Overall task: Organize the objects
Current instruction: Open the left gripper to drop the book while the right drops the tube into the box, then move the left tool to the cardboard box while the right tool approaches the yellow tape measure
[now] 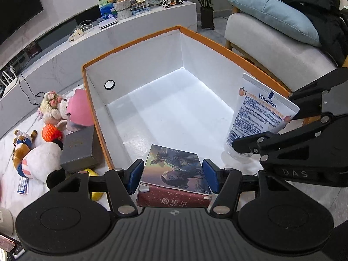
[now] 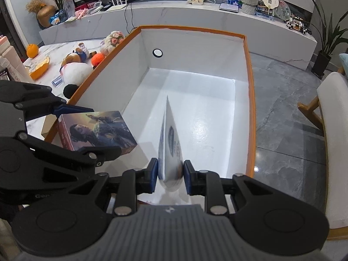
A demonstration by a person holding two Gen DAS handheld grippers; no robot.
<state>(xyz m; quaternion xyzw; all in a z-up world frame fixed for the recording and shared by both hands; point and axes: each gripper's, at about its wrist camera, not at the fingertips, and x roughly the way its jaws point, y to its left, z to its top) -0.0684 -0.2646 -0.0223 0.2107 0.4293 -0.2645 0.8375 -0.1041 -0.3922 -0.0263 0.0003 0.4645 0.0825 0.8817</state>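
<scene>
My left gripper [image 1: 173,177] is shut on a picture-covered boxed set [image 1: 174,174] with a dark red side, held over the near end of a large orange-rimmed box [image 1: 132,43] with a white inside. The boxed set also shows in the right wrist view [image 2: 97,130]. My right gripper [image 2: 170,177] is shut on a white Vaseline tube [image 2: 170,145], cap end toward the camera, held above the box floor. In the left wrist view the tube [image 1: 258,117] hangs at the box's right side, in the right gripper [image 1: 263,141].
On the marble table left of the box lie plush toys [image 1: 41,154], a grey box [image 1: 79,150], a crocheted bouquet [image 1: 52,104] and a pink item [image 1: 80,108]. An armchair [image 1: 278,50] stands to the right. A long white TV console [image 2: 195,19] runs behind.
</scene>
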